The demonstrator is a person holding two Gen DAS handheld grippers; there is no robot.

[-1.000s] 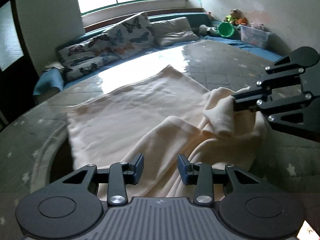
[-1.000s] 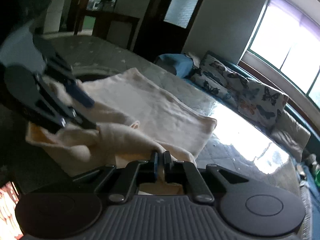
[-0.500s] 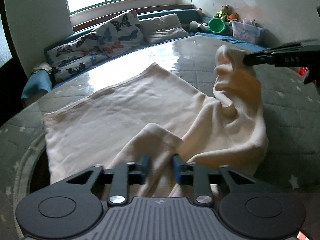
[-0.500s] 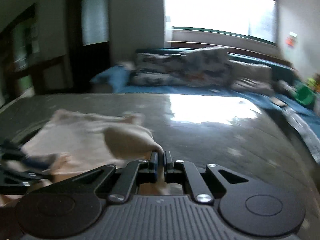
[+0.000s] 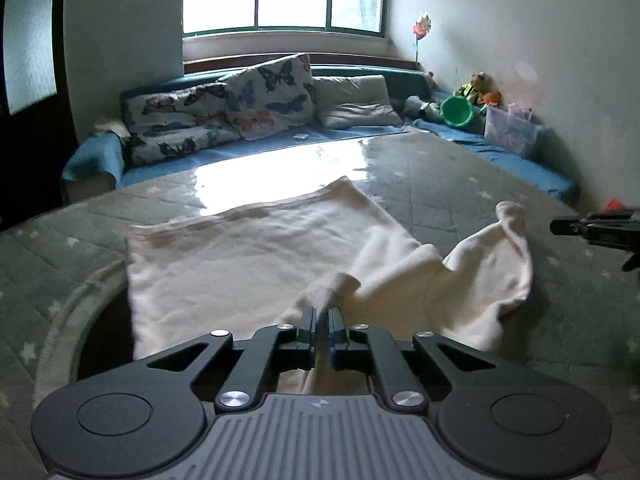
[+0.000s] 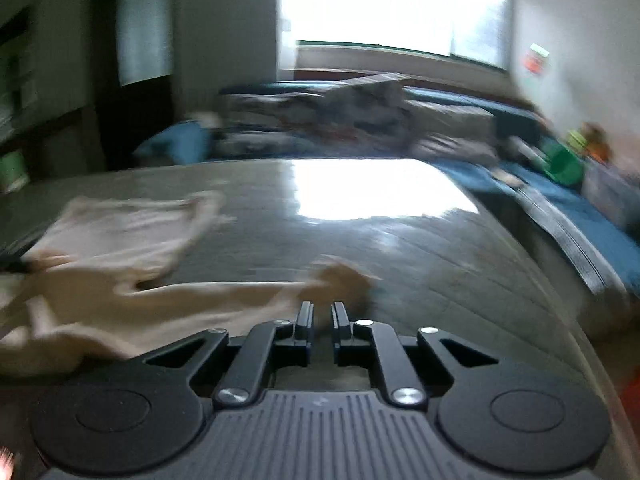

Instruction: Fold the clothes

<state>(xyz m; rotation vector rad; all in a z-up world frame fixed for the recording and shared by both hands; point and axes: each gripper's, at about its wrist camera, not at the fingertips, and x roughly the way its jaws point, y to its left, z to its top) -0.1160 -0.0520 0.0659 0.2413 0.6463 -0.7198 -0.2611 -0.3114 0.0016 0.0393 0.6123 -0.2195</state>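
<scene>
A cream garment (image 5: 256, 264) lies spread on the grey-green quilted mat (image 5: 460, 184) with small white stars, its far edge just below the bright window glare and its flat body reaching toward the mat's left side, where a pale cord border curves round a dark gap. Toward the middle, a ribbed cuff of the garment rises in a fold and runs down between the pads of the left gripper (image 5: 322, 334), whose jaws have just closed to a narrow slit and pinch the fabric. Further right, the garment bunches into a raised hump with a loose corner sticking up near the mat's right side, apart from the black tip of the right gripper (image 5: 592, 230) at the frame's edge. In the blurred right wrist view, that gripper (image 6: 321, 330) stands with a small gap between its jaws, which have just been opening, and nothing is pinched between them; the garment's end (image 6: 340, 276) lies on the mat just ahead of its fingertips. Behind the mat, butterfly cushions (image 5: 264, 100) lean along a blue bench (image 5: 500, 152) under the window, with a green bucket (image 5: 456, 110) in the right corner.
</scene>
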